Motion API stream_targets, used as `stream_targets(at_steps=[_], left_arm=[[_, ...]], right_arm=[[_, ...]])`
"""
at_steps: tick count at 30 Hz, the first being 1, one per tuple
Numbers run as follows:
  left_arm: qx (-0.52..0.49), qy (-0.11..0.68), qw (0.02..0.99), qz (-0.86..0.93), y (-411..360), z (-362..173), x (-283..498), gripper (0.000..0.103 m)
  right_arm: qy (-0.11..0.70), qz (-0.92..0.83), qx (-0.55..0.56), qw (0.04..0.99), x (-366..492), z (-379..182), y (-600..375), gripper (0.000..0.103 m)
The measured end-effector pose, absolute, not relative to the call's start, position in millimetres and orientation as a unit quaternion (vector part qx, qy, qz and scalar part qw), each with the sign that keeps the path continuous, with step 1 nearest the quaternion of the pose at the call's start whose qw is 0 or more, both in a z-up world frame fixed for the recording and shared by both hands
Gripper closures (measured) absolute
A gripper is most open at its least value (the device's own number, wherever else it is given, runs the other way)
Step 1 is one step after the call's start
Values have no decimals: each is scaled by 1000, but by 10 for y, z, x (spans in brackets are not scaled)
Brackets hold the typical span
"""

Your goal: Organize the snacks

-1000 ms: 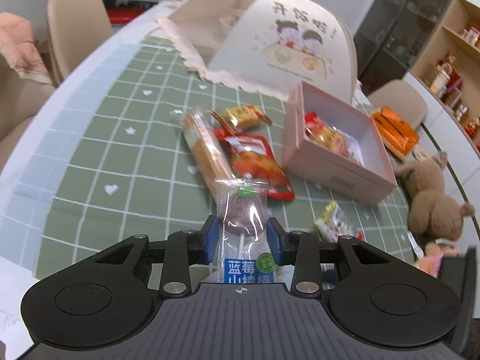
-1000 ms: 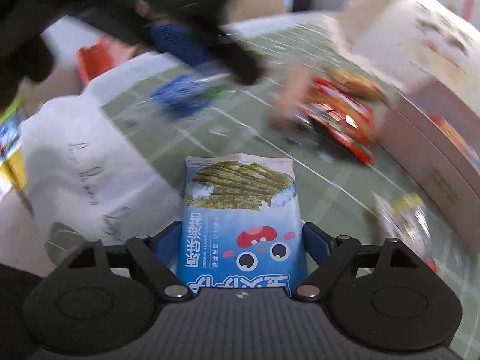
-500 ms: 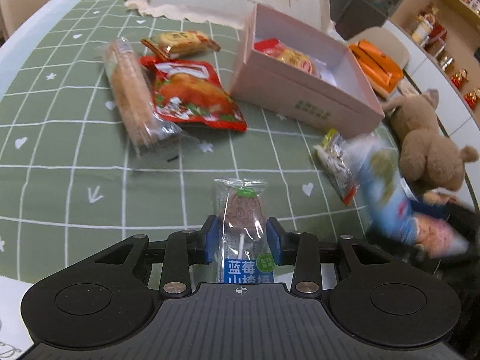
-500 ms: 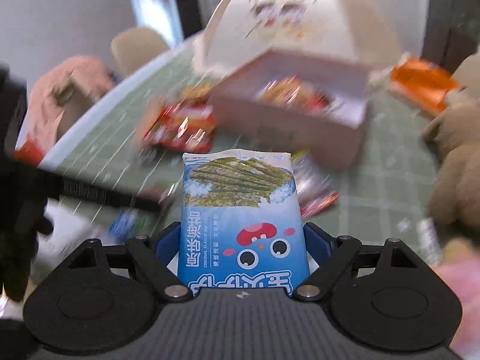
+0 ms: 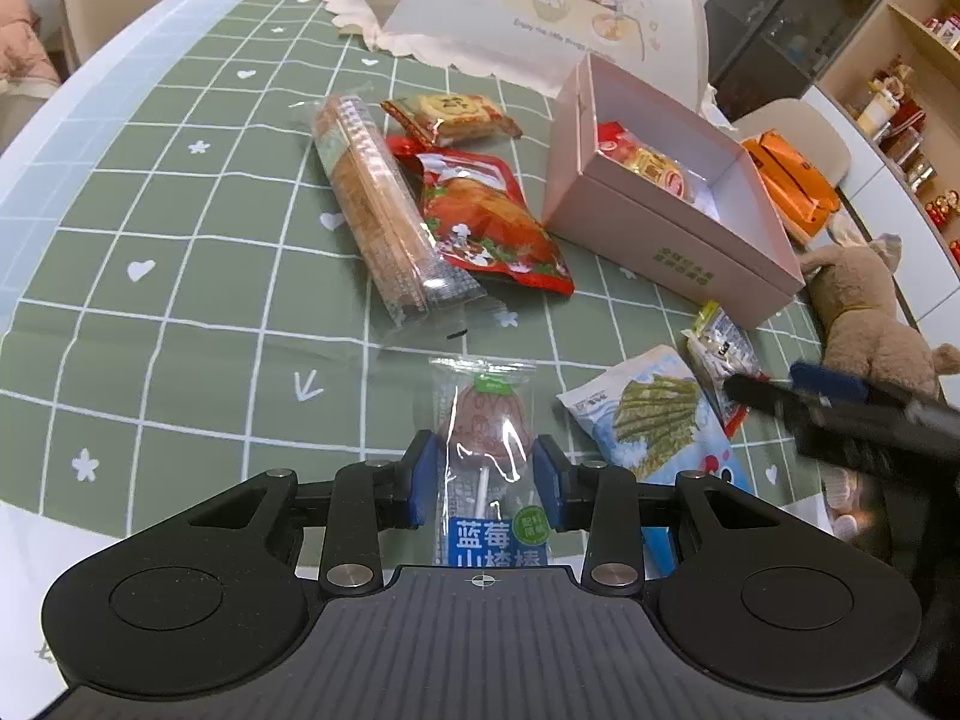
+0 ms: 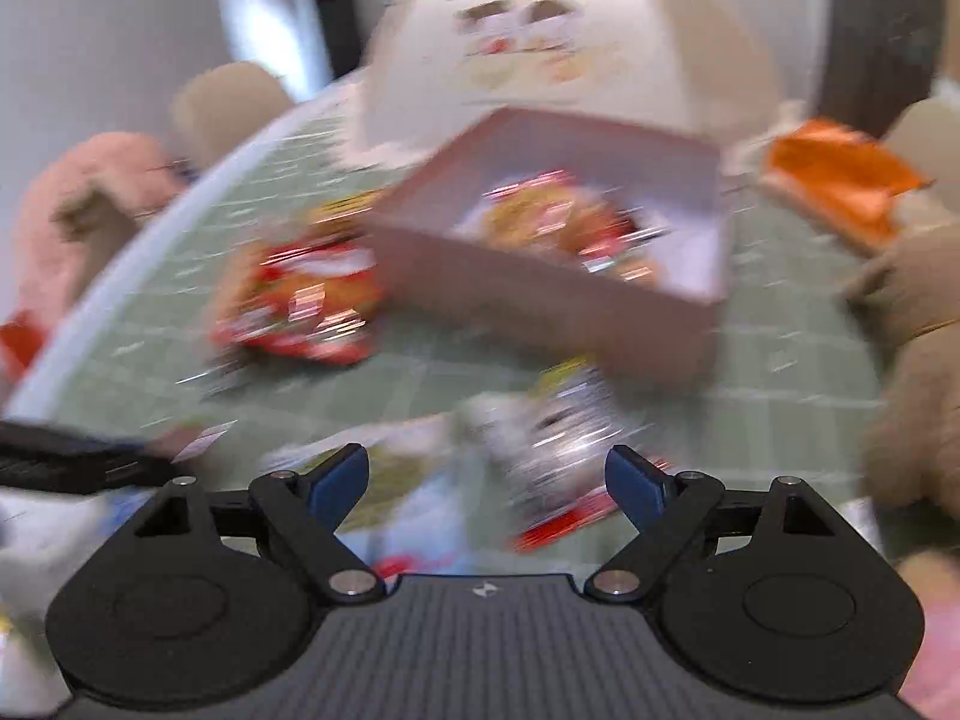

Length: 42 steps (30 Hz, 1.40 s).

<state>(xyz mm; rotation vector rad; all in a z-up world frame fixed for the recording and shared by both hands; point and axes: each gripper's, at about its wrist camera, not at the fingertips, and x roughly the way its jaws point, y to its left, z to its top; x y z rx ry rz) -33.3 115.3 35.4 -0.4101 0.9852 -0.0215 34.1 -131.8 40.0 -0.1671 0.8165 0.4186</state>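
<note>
Left wrist view: I log the lollipop [image 5: 487,456], in its clear wrapper, clamped between the blue pads of my left gripper [image 5: 485,489], above the green checked tablecloth [image 5: 180,252]. I take the pink box [image 5: 666,234] as landmark. It stands open with a red and gold packet [image 5: 645,165] inside. The seaweed packet [image 5: 654,420] lies flat on the cloth on the near side of the box, beside a small silver packet [image 5: 723,354]. My right gripper [image 6: 487,483] has its jaws spread apart with nothing between them; its view is heavily blurred. Left of the box lie a red pouch [image 5: 486,222], a cracker sleeve [image 5: 375,213] and a small biscuit pack [image 5: 453,117]. Right of the box I see a plush toy [image 5: 864,312].
</note>
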Motion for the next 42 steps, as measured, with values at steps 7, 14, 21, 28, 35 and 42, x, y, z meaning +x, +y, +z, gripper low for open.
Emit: stream_targets(at_steps=[7,14,21,28,35,42], left_arm=[[-203,480,853,-33,1058,296,-295,63],[-179,480,856,-64,896,410,-239,63],[-179,443,869,-132,701,888,-132,63],[-145,289,927,-188,560,1982,462,63],[-234,277,904,-228,484,1723,1482,61],[-291,271,909,-122,1090,1235,1181,61]], right_arm=[[438,231,-101,863,756,112,-1356,16],[431,224,-131,864,668,169,-1204,49],[406,218,-101,882,234,633,-1543,51],[366,169,-59,913,78,1173,-1914,50],[354,151,-76,920,11,1439,-1855,50],[342,160,-71,923,262,1691,-1744,50]])
